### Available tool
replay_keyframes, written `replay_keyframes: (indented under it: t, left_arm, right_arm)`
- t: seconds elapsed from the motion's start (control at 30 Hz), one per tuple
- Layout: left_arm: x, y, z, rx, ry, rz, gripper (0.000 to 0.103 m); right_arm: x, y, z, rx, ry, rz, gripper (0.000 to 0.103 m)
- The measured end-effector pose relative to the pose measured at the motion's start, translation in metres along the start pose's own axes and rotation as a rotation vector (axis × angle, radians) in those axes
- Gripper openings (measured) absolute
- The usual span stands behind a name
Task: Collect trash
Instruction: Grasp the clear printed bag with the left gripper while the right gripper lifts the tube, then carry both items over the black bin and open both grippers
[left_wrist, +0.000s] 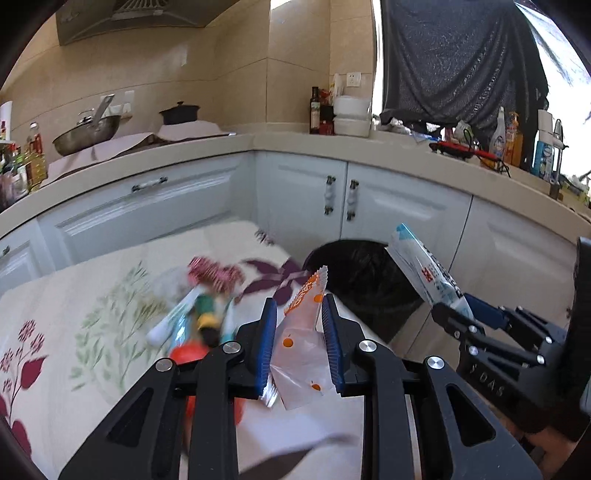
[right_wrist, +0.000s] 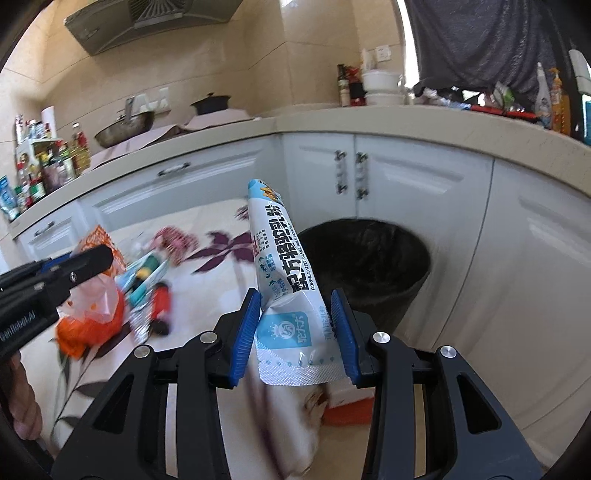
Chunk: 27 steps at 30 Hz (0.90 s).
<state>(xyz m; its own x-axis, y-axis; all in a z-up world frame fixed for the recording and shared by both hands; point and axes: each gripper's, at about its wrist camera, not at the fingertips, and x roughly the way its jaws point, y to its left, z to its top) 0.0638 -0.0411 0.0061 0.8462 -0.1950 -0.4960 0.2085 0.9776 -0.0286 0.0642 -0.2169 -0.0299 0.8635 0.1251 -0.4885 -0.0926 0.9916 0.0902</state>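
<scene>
Left wrist view: left hand-held gripper (left_wrist: 300, 321) at lower centre, blue pads pinched on an orange-and-clear snack wrapper (left_wrist: 302, 332). The wrapper stands up between the fingers, its orange serrated end pointing at frame centre. Behind it, a black-lined trash bin (left_wrist: 364, 280) on the floor against the white cabinets (left_wrist: 388, 199). At lower left, a surface under a floral tablecloth (left_wrist: 92, 314). On it, just left of the gripper, a blurred pile of leftover trash (left_wrist: 199, 306): pink patterned wrapper, teal packet, something red-orange at the near end. Right hand-held gripper (left_wrist: 452, 310) comes in from the right edge, clamped on the tail of a white-and-blue milk powder sachet (left_wrist: 424, 269), which angles up-left over the bin's right rim.

Right wrist view: right hand-held gripper (right_wrist: 297, 325) at lower centre, holding the milk powder sachet (right_wrist: 280, 266) by its crimped bottom. The sachet tilts slightly left, top end near frame centre. The trash bin (right_wrist: 376, 254) is right of centre, just behind the sachet. Left hand-held gripper (right_wrist: 94, 264) enters from the left edge, holding the snack wrapper (right_wrist: 98, 291) above the tablecloth (right_wrist: 221, 295). The trash pile (right_wrist: 155, 273) lies between the two grippers, motion-blurred. Wok and dark pot sit on the counter at upper left.
</scene>
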Motion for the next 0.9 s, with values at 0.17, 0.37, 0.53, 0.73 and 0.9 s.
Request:
replay_keyframes:
  t: [0.17,0.37,0.53,0.73,0.9]
  left_arm:
    - [0.039,-0.020,0.030,-0.013,-0.008,0.002,0.026]
    - [0.092,-0.048,0.056,0.013,0.006,0.032,0.026]
    - [0.127,-0.059,0.062,0.009,0.041,0.056,0.026]
    - [0.159,-0.069,0.069,0.018,0.070,0.087,0.026]
    - [0.177,-0.074,0.075,0.033,0.069,0.112,0.026]
  right_arm:
    - [0.027,-0.025,0.021,0.015,-0.029,-0.047,0.039]
    - [0.056,-0.050,0.037,0.049,-0.043,-0.083,0.039]
    - [0.076,-0.068,0.046,0.072,-0.047,-0.105,0.039]
    - [0.104,-0.084,0.051,0.090,-0.030,-0.127,0.039]
    - [0.126,-0.096,0.050,0.096,-0.012,-0.149,0.039]
